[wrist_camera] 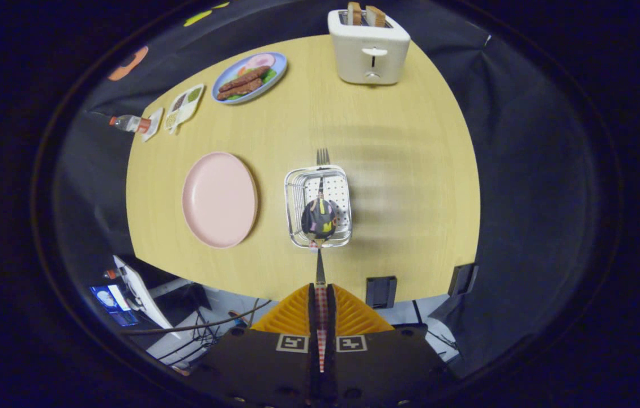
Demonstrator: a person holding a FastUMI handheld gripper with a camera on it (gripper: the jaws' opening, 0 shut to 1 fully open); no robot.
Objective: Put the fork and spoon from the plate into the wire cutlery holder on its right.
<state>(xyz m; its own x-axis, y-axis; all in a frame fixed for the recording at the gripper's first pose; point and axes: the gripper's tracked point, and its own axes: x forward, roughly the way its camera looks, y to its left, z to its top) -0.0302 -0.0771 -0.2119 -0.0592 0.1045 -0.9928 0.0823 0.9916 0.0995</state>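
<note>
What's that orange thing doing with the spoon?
The gripper is shut on the spoon, holding it by its handle over the wire cutlery holder. The fork already stands in the holder. The pink plate to the holder's left has no cutlery on it now.

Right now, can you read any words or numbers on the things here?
No words or numbers can be read.
Gripper, shut on the spoon: square black-and-white markers, patterns only, no letters.
Bottle: label too small to read.
Toaster: no text.
</note>
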